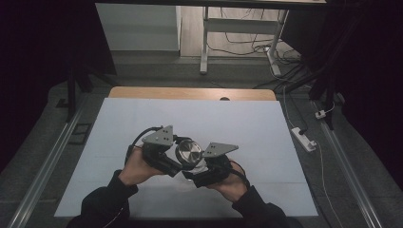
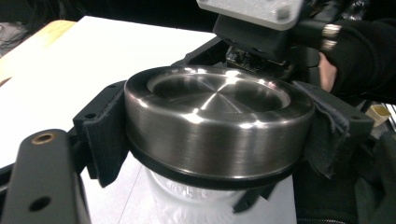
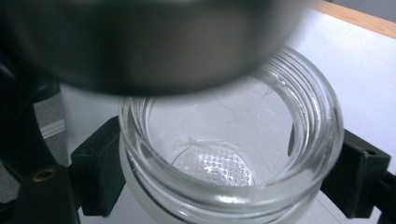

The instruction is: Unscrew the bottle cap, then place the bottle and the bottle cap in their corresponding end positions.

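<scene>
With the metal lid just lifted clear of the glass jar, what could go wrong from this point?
The left gripper holds the metal lid only by its smooth rounded side, so it might slip out and drop onto the jar.

The glass jar sits clamped in the right gripper by curved glass; a knock from the lid could twist it loose over the white table.
</scene>
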A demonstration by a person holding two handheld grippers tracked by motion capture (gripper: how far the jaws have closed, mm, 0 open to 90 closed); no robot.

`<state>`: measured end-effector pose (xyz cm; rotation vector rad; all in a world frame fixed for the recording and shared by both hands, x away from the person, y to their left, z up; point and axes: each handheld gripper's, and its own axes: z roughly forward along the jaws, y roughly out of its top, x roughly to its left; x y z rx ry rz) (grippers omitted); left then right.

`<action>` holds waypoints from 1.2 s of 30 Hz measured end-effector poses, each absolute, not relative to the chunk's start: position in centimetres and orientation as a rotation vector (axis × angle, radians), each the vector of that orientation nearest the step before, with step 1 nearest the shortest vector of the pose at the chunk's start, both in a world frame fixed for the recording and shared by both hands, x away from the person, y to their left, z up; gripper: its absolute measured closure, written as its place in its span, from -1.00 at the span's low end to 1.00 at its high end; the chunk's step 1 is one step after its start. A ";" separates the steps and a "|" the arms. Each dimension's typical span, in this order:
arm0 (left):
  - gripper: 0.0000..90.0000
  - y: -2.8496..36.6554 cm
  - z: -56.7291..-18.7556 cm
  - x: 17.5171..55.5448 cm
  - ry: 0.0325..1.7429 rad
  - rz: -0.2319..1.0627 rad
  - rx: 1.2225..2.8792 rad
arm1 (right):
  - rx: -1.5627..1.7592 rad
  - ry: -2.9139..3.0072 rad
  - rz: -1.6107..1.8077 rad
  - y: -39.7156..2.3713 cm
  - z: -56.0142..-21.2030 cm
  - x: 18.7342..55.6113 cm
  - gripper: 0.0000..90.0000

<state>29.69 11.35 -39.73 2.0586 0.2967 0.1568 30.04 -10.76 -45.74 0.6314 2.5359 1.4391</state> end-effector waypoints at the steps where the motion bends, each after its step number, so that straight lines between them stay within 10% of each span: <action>1: -0.58 11.5 -39.7 29.6 0.301 0.161 2.056 | 0.637 2.534 1.438 -10.9 -45.7 30.1 -0.68; 36: -0.58 12.9 -43.9 27.9 0.346 0.253 2.056 | 0.745 2.412 1.419 -13.0 -45.6 34.0 -0.68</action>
